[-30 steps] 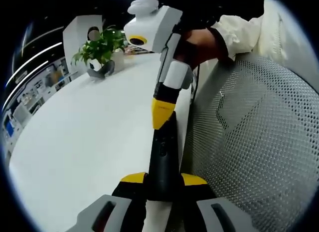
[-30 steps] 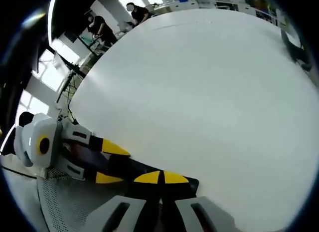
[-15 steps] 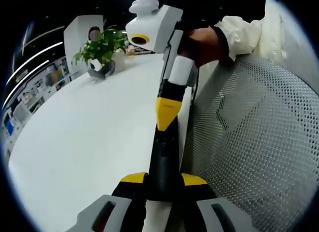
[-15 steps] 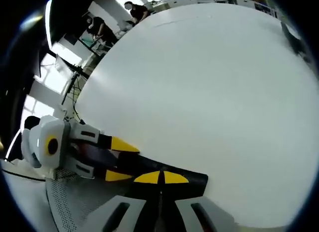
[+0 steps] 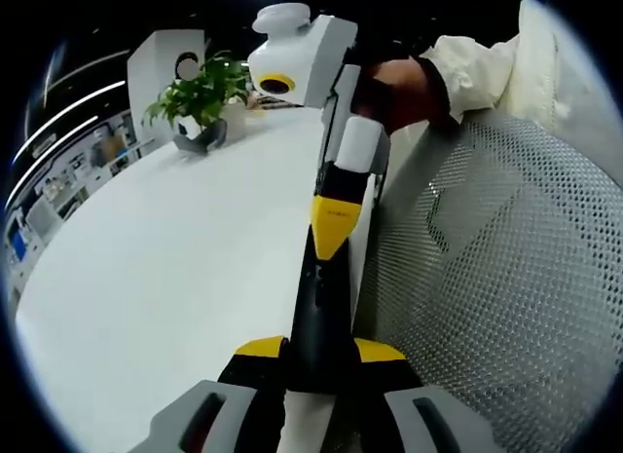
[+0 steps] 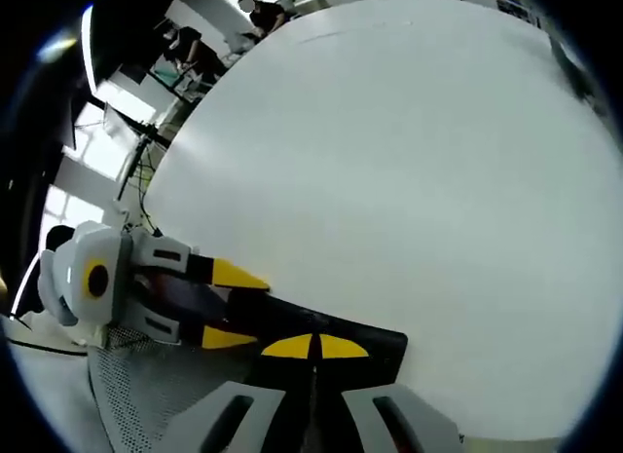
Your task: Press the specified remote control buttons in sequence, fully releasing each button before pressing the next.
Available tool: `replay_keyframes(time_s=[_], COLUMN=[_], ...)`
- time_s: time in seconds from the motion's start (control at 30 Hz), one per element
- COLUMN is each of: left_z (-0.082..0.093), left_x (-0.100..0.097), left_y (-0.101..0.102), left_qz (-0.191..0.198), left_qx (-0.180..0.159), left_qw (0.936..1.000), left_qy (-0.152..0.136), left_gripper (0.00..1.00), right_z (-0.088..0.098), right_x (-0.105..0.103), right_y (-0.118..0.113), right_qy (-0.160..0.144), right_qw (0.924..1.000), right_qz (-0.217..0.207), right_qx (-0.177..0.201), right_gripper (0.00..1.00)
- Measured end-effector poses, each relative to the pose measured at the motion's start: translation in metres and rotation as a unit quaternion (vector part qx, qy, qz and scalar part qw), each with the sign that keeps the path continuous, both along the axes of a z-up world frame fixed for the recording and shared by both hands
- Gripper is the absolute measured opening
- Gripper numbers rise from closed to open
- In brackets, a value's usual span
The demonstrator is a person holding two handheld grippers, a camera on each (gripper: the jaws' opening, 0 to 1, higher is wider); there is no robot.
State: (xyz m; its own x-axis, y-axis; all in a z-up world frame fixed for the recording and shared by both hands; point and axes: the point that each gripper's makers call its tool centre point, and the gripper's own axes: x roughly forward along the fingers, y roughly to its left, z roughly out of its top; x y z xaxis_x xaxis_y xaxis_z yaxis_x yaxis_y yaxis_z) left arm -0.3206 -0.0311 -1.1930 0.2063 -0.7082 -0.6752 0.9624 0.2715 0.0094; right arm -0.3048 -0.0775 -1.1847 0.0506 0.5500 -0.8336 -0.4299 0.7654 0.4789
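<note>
The left hand-held gripper point(image 5: 316, 351) is clamping the near end of the black remote point(image 5: 319, 307), which is lying along the edge of the white desk point(image 5: 165, 258), just beside a mesh chair point(image 5: 487, 278). The right hand-held gripper point(image 5: 331, 241), its jaws together, is resting its yellow tip on the remote's face (the buttons are too dark to tell apart). A press seems to be in hand. Next, the tip should be lifting fully clear, then going to the following button. A plant point(image 5: 200, 93) is standing well apart.
</note>
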Motion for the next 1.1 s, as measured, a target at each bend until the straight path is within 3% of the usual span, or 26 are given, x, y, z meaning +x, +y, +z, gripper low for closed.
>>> replay_keyframes(time_s=[0.47, 0.67, 0.87, 1.03, 1.1], left_z=[-0.0005, 0.0009, 0.0005, -0.0015, -0.0013], left_x=[-0.0004, 0.0008, 0.0005, -0.0014, -0.0010], left_y=[0.0003, 0.0004, -0.0012, -0.0027, -0.0023], left_qz=[0.001, 0.012, 0.005, -0.019, -0.017], left_qx=[-0.003, -0.022, -0.018, 0.009, 0.008], left_qw=[0.9999, 0.9997, 0.9998, 0.9992, 0.9993], left_qy=[-0.009, 0.006, -0.001, -0.034, -0.032], left_gripper=[0.25, 0.25, 0.25, 0.25, 0.25], right_z=[0.0000, -0.0004, -0.0002, 0.0002, 0.0006], right_x=[-0.0010, 0.0008, 0.0008, -0.0005, -0.0006], right_y=[-0.0003, -0.0002, 0.0002, -0.0005, -0.0002], right_qy=[-0.018, -0.028, -0.033, -0.023, -0.026], right_qw=[0.9995, 0.9991, 0.9989, 0.9987, 0.9988], right_qz=[-0.026, -0.031, -0.032, -0.042, -0.039], right_qx=[-0.004, -0.006, -0.012, -0.012, -0.014], right_gripper=[0.00, 0.00, 0.00, 0.00, 0.00])
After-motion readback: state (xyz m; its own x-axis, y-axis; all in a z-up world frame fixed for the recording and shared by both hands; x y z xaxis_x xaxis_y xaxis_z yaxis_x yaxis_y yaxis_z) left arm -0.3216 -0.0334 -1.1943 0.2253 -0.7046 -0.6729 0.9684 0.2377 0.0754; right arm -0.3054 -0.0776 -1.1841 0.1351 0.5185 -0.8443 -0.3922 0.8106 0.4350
